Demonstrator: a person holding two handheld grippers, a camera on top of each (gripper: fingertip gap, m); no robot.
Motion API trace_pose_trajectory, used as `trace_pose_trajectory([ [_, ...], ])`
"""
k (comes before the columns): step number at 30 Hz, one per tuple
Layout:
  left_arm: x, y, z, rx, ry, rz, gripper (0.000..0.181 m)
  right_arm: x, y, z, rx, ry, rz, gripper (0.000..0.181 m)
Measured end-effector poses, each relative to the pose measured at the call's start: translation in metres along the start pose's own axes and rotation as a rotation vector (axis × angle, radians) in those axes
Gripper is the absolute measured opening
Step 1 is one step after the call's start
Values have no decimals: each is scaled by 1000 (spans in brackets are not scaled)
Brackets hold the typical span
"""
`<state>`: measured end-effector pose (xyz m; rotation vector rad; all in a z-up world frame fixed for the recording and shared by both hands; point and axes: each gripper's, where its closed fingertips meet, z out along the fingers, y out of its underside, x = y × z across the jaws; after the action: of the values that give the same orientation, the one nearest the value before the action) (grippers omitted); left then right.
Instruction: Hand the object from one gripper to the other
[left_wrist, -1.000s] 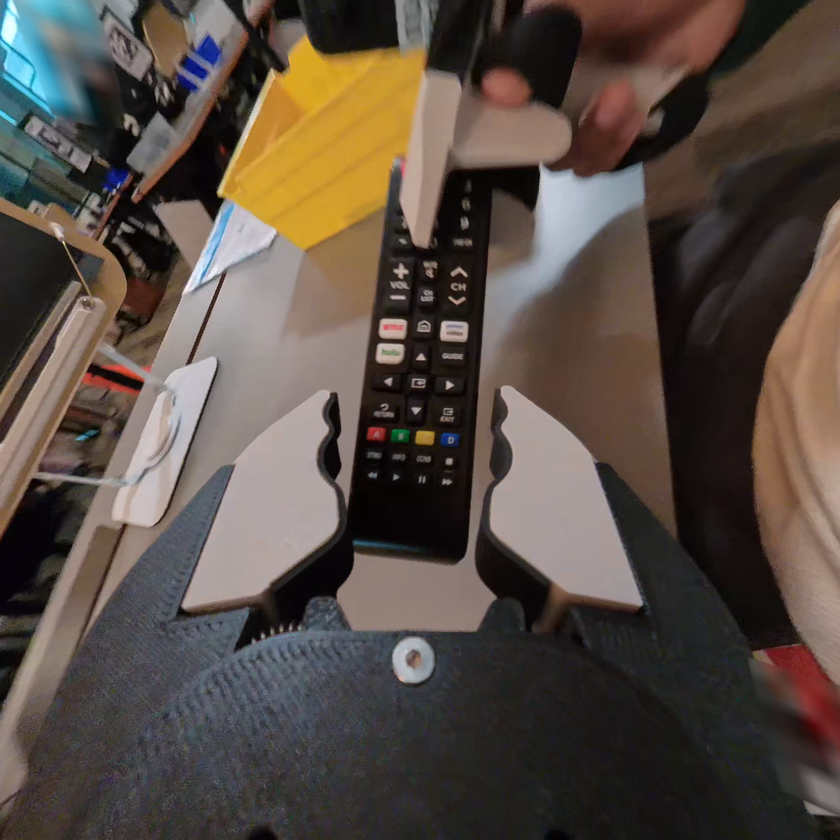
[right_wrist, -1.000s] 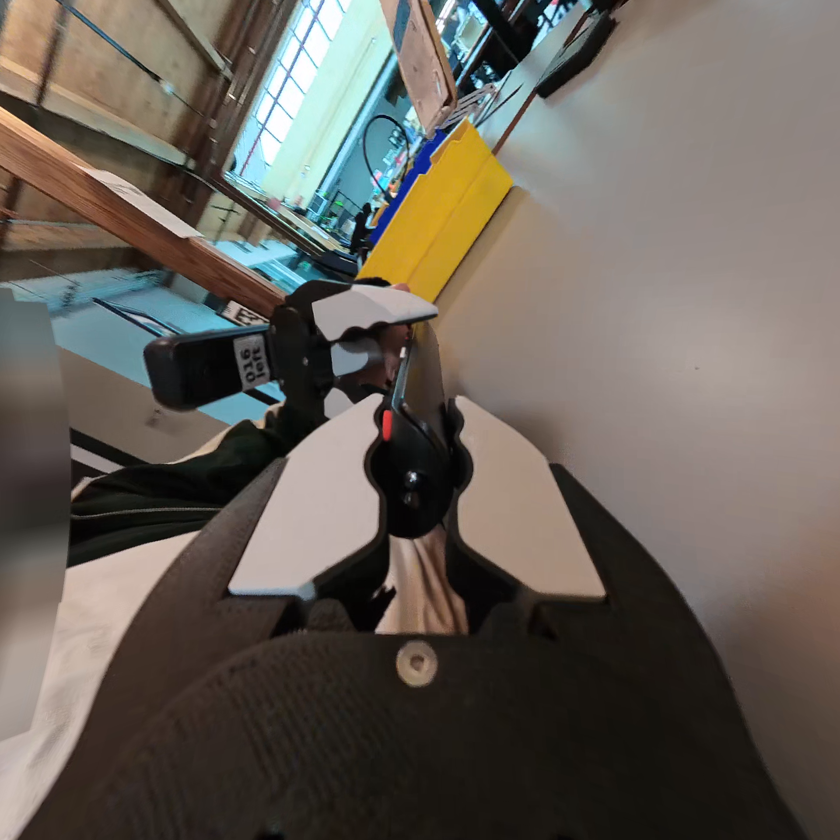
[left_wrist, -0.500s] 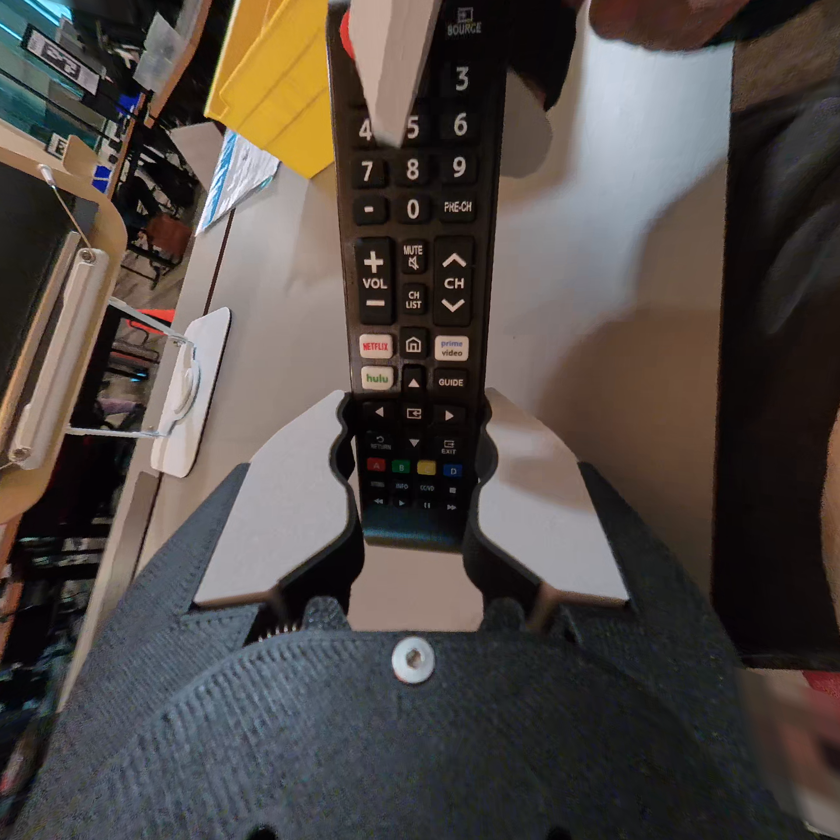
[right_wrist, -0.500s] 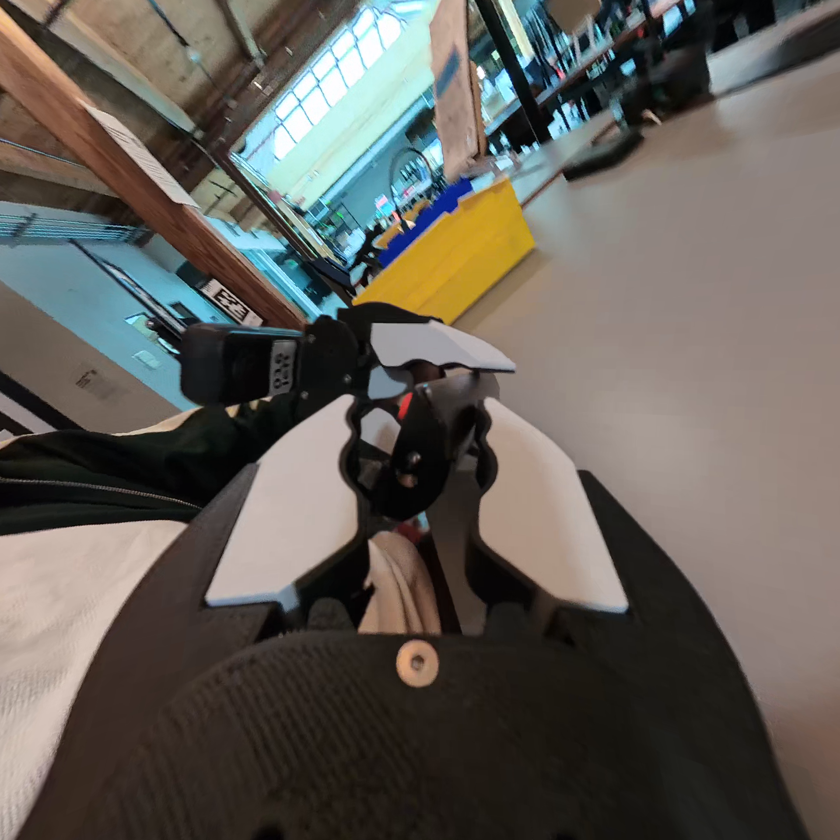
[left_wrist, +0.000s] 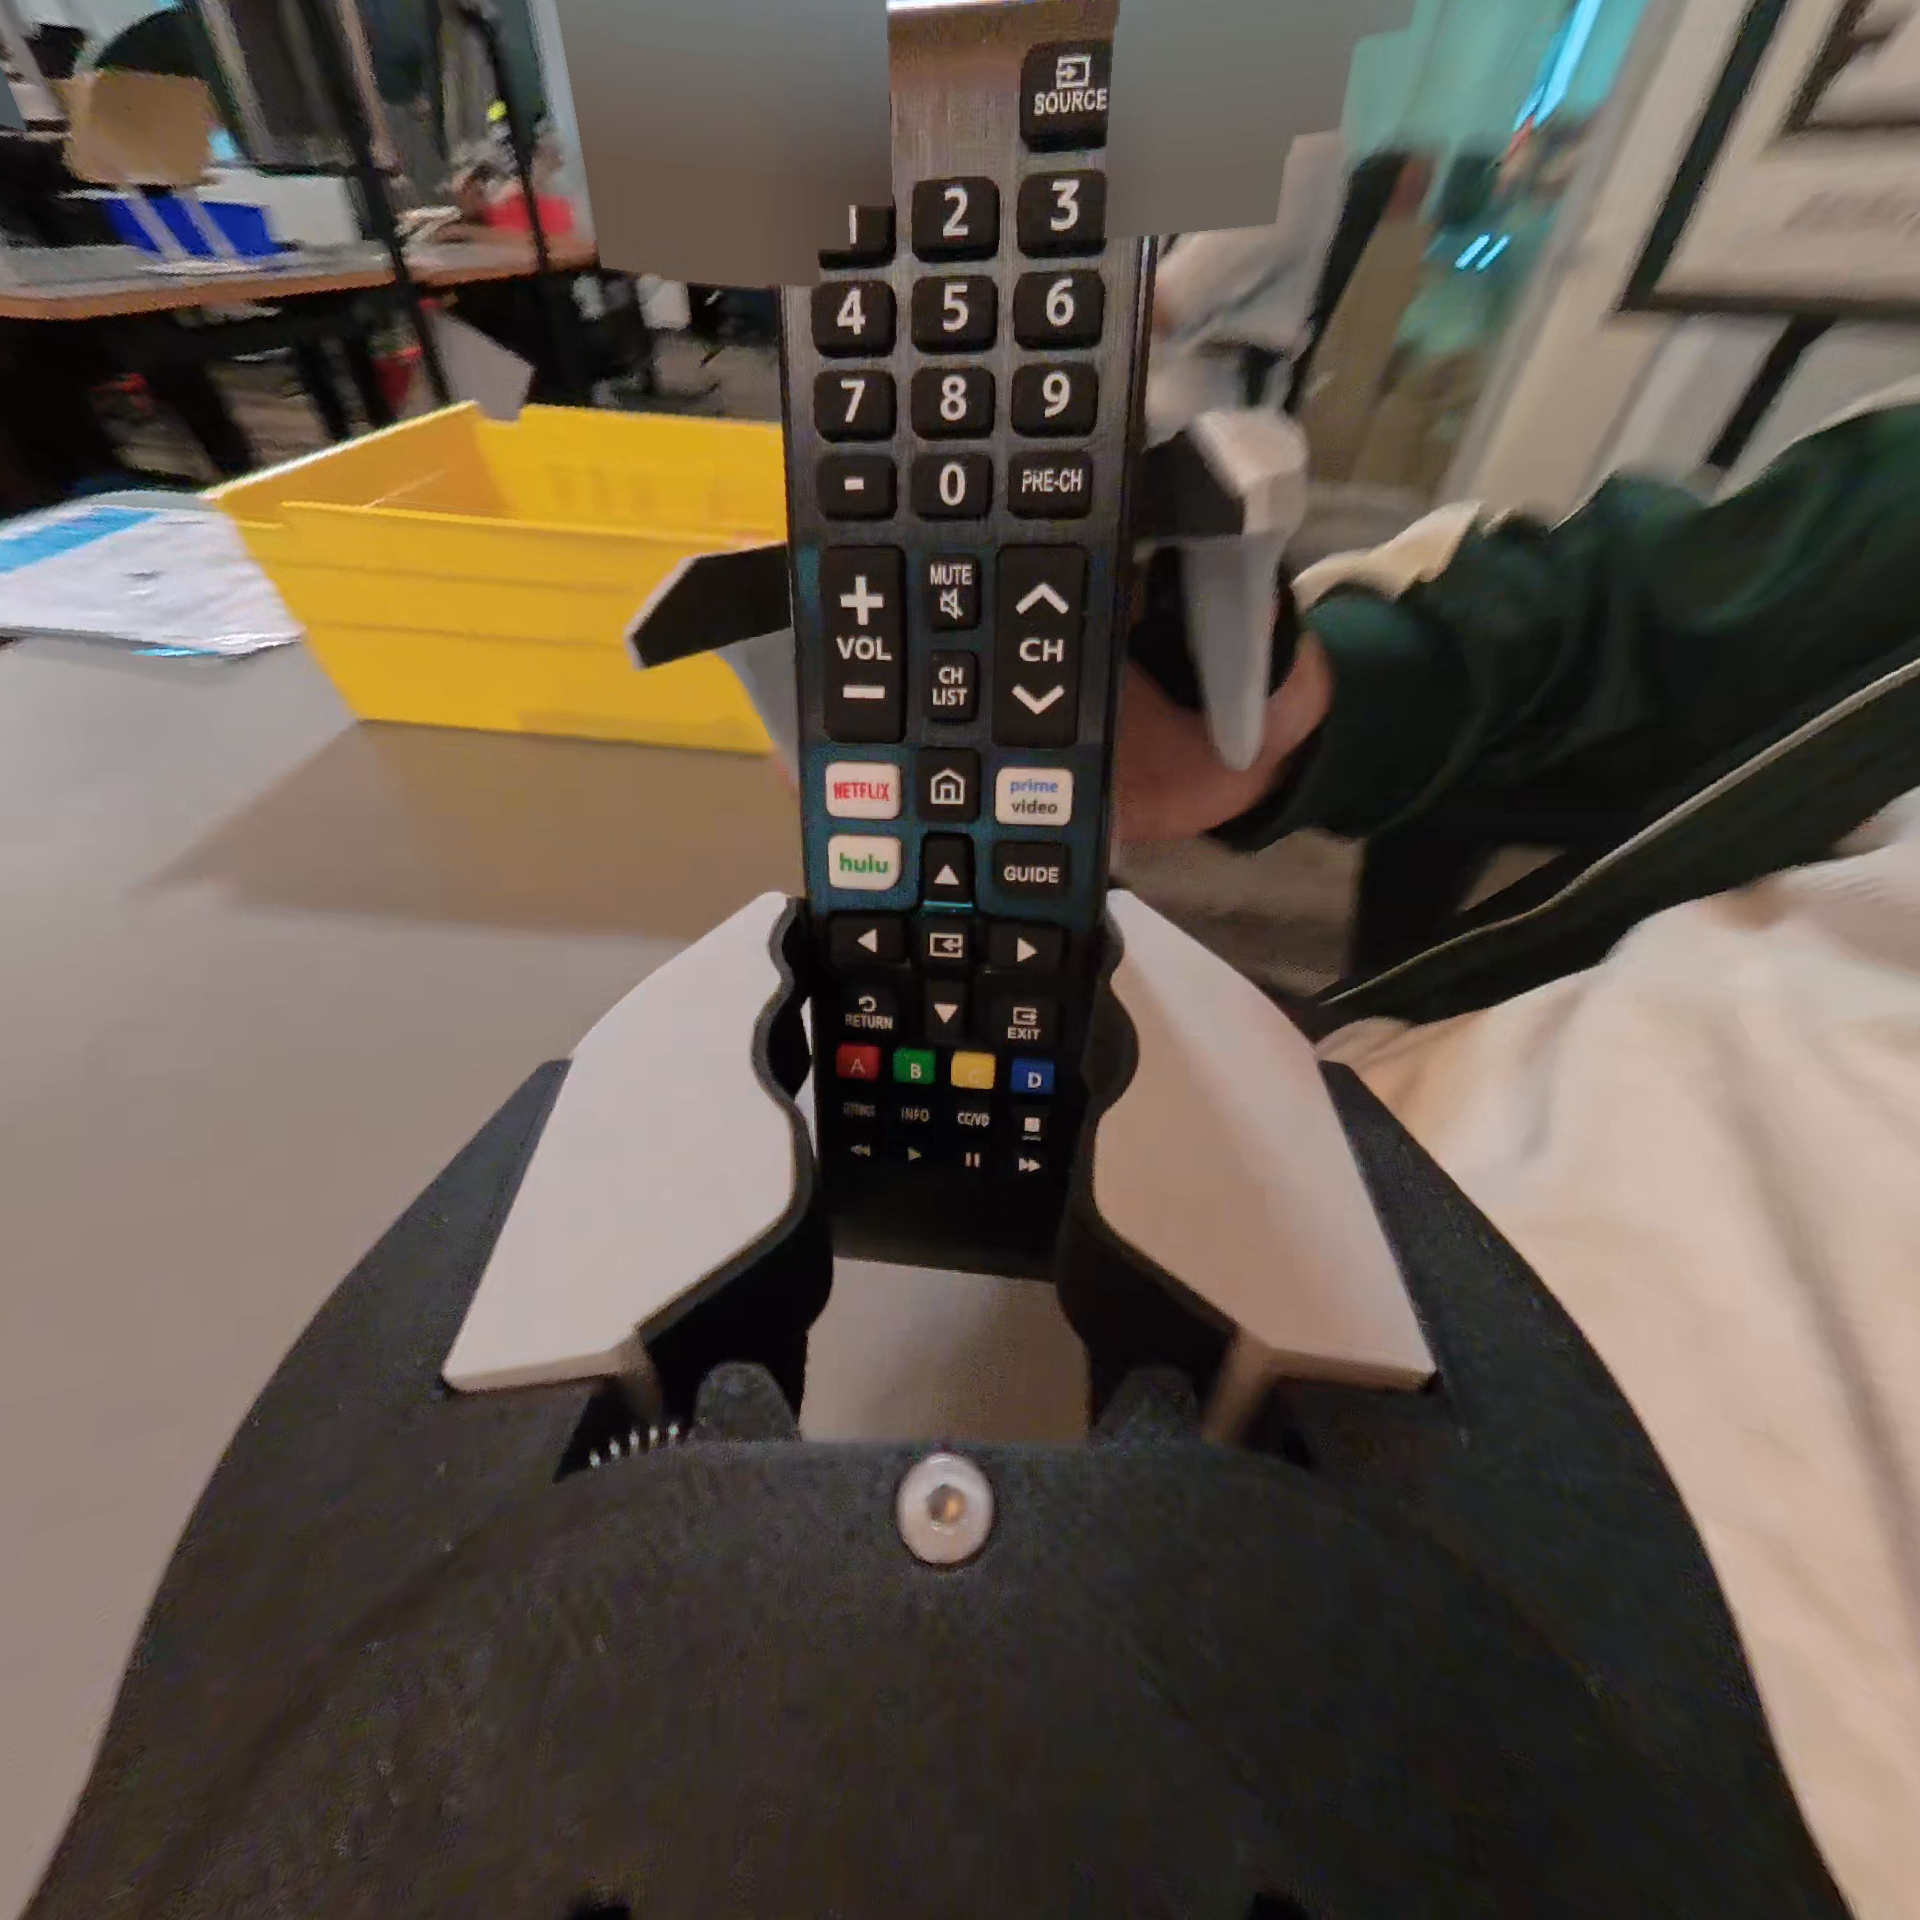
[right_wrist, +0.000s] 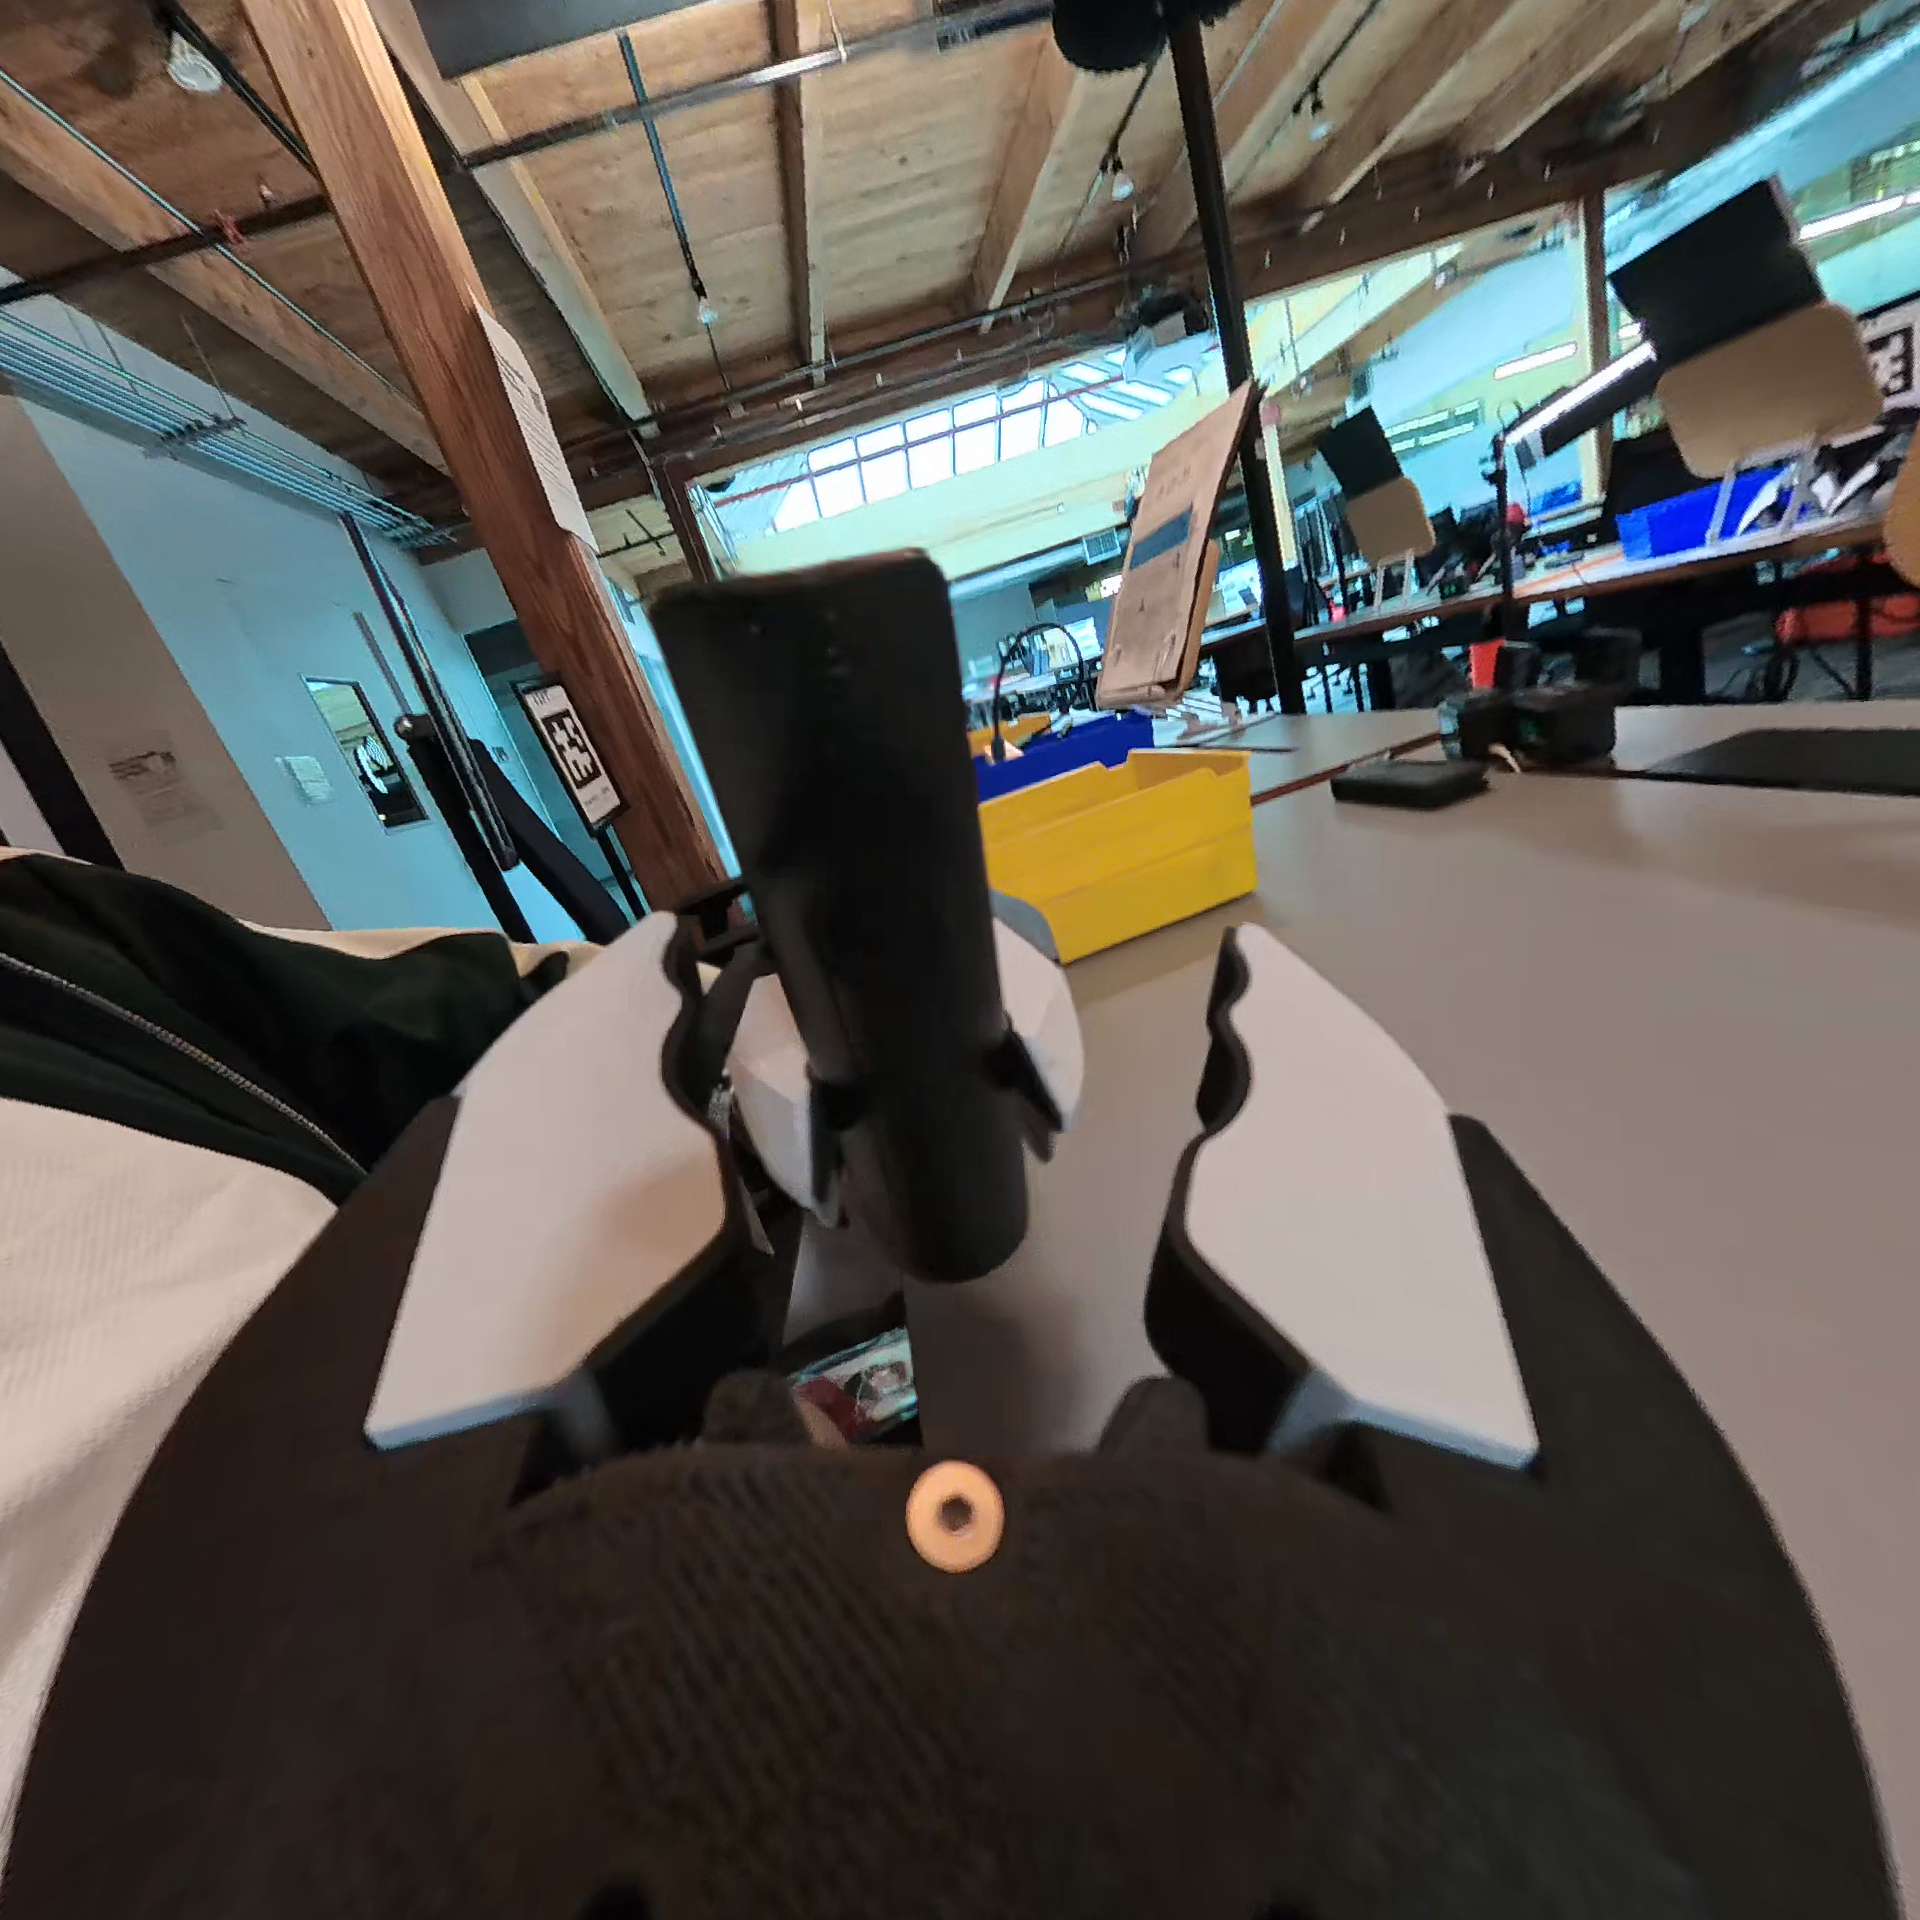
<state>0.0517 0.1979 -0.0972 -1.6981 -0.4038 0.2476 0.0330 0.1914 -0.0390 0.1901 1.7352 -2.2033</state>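
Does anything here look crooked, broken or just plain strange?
Nothing looks broken or spilled. The remote is held off the table, pinched at its lower end by the left gripper, while the right gripper is open around it. The yellow bin sits upright.

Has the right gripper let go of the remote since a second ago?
Yes. The right gripper now stands open with the remote loose between its fingers, farther from the yellow bin; the left gripper holds it.
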Motion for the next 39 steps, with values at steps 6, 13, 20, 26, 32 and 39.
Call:
trace_pose_trajectory([
  [6, 8, -18, -5, 156, 118, -162, 49, 14, -14, -8, 74, 61, 32, 95],
  [13, 3, -16, 1, 181, 74, -181, 49, -1, -13, 11, 17, 49, -71, 91],
  [20, 9, -15, 8, 180, 66, -154, 49, -14, 19, 27, -131, 21, -144, 53],
  [26, 10, -15, 9, 193, 56, -117, 49, -15, 20, 25, -158, 19, -146, 52],
  [32, -2, -19, 6, 195, 21, -131, 96, -8, 10, 13, -136, 36, -106, 51],
  [39, -5, -39, -18, 230, 76, -187, 95, 6, 32, 5, -242, 73, -102, 51],
])
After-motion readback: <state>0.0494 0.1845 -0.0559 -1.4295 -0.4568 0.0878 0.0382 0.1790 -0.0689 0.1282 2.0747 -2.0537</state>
